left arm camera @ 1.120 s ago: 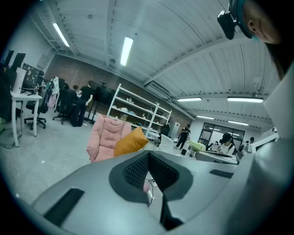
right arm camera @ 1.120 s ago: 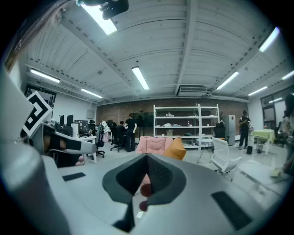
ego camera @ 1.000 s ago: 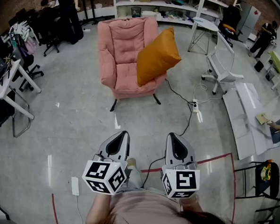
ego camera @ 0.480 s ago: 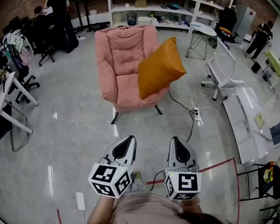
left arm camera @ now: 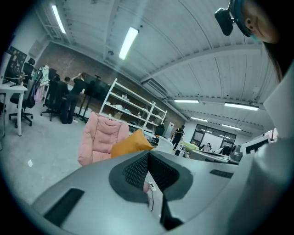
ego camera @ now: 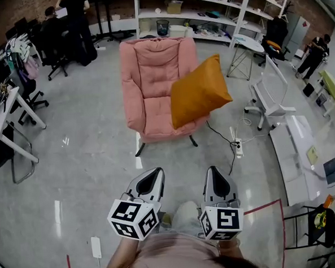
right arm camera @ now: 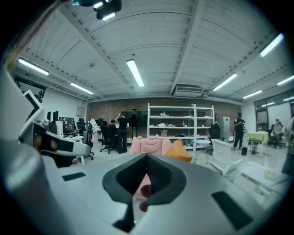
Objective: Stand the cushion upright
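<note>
An orange cushion [ego camera: 200,93] leans tilted against the right armrest of a pink armchair [ego camera: 151,86], partly hanging over its side. It also shows in the left gripper view as the cushion [left arm camera: 130,142] beside the armchair [left arm camera: 102,137], and in the right gripper view as the cushion [right arm camera: 178,151] next to the armchair [right arm camera: 149,146]. My left gripper [ego camera: 154,174] and right gripper [ego camera: 213,173] are held side by side well short of the chair, both shut with nothing between the jaws, pointing toward it.
A power strip [ego camera: 237,148] with a black cable lies on the floor right of the chair. A white office chair [ego camera: 269,90] and small round table [ego camera: 246,41] stand at right, shelving [ego camera: 205,9] behind. Desks and people are at the far left. Red floor tape [ego camera: 262,208] runs near my feet.
Both grippers have moved forward toward the armchair together. The armchair and cushion appear nearer and larger. The red floor tape has slid back toward me.
</note>
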The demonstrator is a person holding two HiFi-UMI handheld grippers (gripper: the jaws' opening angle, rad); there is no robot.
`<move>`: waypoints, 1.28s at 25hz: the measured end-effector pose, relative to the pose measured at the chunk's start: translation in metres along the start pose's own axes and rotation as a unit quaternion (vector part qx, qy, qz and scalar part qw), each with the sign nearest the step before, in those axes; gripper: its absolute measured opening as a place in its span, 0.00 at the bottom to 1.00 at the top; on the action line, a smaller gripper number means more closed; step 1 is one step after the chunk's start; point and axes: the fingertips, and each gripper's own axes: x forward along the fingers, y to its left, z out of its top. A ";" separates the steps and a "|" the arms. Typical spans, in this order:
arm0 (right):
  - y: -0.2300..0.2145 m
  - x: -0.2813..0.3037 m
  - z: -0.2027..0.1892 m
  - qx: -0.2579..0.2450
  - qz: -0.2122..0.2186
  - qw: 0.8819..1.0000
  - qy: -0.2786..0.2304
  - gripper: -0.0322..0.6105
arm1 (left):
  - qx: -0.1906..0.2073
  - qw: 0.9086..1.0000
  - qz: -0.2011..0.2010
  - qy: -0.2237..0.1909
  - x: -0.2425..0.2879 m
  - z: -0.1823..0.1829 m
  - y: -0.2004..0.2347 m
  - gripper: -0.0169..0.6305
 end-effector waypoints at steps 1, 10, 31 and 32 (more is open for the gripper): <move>-0.001 0.006 -0.001 0.004 0.001 1.000 0.002 0.08 | -0.001 1.000 0.002 0.001 0.003 0.001 0.004 0.02; -0.028 0.069 0.000 0.023 0.001 1.000 0.004 0.08 | 0.003 1.000 0.008 0.009 0.065 0.015 0.025 0.02; -0.180 0.242 0.031 0.049 0.008 0.999 0.004 0.08 | 0.021 1.000 -0.017 0.008 0.289 0.079 0.005 0.02; -0.188 0.249 0.032 0.050 0.008 0.999 0.003 0.08 | 0.024 1.000 -0.015 0.008 0.300 0.081 0.005 0.02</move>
